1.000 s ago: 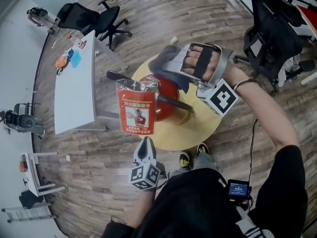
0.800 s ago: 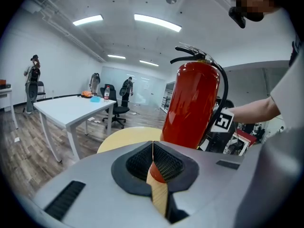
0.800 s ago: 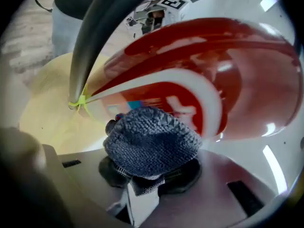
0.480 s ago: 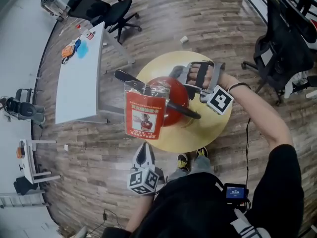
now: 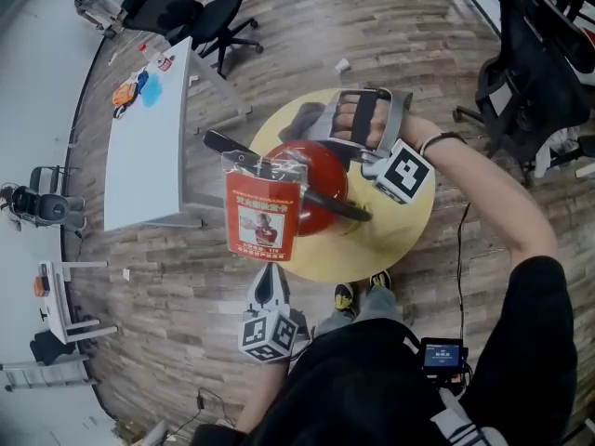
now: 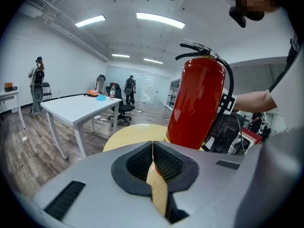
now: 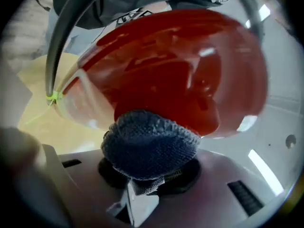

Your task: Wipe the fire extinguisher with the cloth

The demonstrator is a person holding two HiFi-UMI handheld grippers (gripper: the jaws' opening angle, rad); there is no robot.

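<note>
Upright glossy red fire extinguisher (image 6: pixel 199 103)

We see a glossy red fire extinguisher (image 5: pixel 311 179) with a black hose (image 6: pixel 231 84), and on it a red-and-white printed tag (image 5: pixel 263 214). The cloth (image 7: pixel 149 144) is dark blue-grey with a fine knitted weave. The round desk (image 5: pixel 400 226) is pale yellow, the long desk (image 5: pixel 144 165) white, and the floor (image 5: pixel 390 45) brown wood-grain planks. The left gripper (image 5: pixel 270 286) and right gripper (image 7: pixel 141 186) are grey, each with a black-and-white square-marker cube. The left fingers (image 6: pixel 166 163) are black and ribbed.
</note>
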